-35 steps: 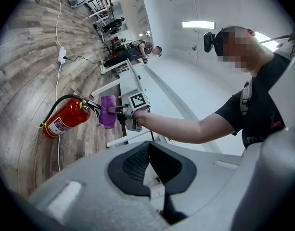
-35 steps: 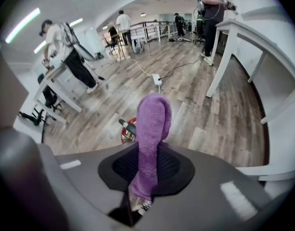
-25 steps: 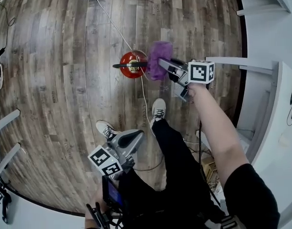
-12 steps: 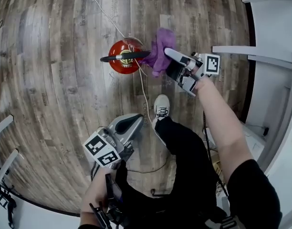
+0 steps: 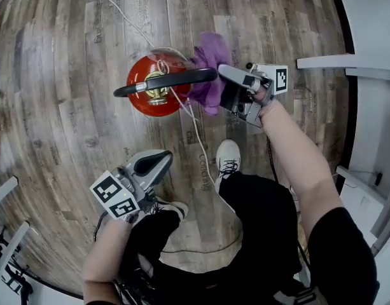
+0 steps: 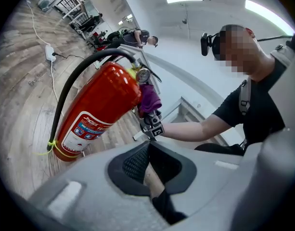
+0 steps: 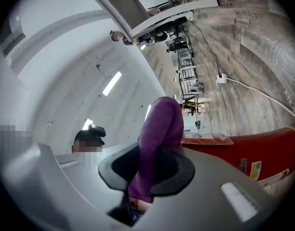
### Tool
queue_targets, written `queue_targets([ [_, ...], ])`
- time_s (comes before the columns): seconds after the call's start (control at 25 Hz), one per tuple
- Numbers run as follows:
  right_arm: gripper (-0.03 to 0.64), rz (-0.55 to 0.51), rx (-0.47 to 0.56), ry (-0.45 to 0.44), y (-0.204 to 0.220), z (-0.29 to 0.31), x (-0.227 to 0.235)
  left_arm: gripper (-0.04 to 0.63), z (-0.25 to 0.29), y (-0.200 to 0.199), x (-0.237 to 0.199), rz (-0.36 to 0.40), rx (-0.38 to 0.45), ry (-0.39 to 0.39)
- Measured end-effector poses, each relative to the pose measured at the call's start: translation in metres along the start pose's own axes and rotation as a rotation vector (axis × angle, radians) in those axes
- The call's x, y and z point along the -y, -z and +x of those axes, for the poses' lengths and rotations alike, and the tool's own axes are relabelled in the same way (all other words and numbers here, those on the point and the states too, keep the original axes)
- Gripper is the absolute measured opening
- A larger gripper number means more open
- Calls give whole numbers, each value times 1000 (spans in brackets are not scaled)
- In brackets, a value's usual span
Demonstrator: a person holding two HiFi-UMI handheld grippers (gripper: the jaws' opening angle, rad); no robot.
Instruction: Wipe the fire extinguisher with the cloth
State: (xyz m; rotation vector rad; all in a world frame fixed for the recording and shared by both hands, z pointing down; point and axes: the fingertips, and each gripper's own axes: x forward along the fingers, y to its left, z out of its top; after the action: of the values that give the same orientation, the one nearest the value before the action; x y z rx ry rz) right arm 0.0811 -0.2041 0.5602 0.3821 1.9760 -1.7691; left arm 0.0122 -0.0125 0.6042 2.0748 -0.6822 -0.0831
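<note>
- Two grippers in view. The right gripper is clamped on the purple cloth, which bunches out past its jaws.
- Cloth touches the valve head of the fire extinguisher, beside the black hose.
- Left gripper: jaws together, nothing between them, well apart from the extinguisher.
- Extinguisher: red cylinder, printed label, yellow tie near the base, standing on the wood floor.

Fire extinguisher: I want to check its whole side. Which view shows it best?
The left gripper view: the fire extinguisher shows full length, hose and label included. The head view sees only its top from above; the right gripper view, a red strip.
</note>
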Motion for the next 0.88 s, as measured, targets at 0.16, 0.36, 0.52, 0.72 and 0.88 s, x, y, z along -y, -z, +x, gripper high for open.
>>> queue_targets([
  [0.16,66,-47,-36,-100,1,-1,3,-4,10,13,-35,64,-52,11],
  [0.36,66,-85,-46,-134,6,-17,26,-3,21,26,-57,113,-108,21],
  [0.52,66,-62,-90,-77,24,-26,62,-3,32,24,-62,149,-110,26],
  [0.72,66,-12,-97,-28,42,-37,101,-3,39,26,-63,168,-118,23],
  [0.88,66,22,-75,24,50,-57,132,-3,38,34,-67,165,-140,2],
])
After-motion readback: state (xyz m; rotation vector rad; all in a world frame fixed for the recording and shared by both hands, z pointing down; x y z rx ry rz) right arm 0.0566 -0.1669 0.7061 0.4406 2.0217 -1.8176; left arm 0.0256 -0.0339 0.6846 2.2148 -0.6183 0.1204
